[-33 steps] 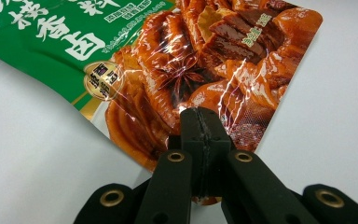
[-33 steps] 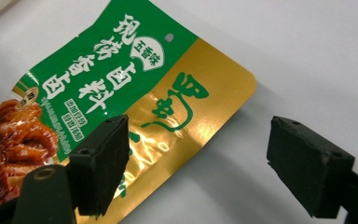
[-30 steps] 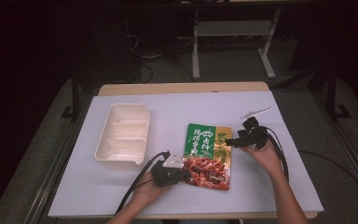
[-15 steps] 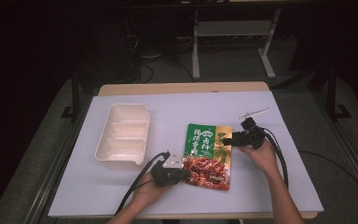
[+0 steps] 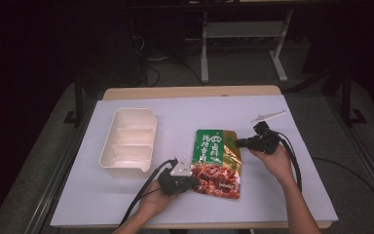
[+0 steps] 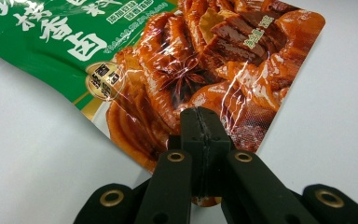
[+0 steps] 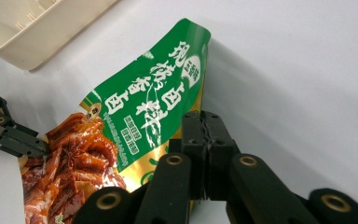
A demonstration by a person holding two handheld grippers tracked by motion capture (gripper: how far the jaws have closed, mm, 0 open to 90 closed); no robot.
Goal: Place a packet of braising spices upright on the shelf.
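Pouch (image 5: 217, 163) pinched at two edges, flat on white counter (image 5: 302, 195).
Left hand-held gripper (image 6: 200, 140) clamped tight on near bottom edge; right hand-held gripper (image 7: 204, 149), jaws just closed, nipping gold side edge below green print. Risk: slick film slipping from thin bites, or tearing if pulled apart unevenly. Beyond left hand-held gripper, cream tray (image 5: 129, 141) near; behind right hand-held gripper, small white strip (image 5: 269, 116). Open counter elsewhere, near edge close under both wrists.
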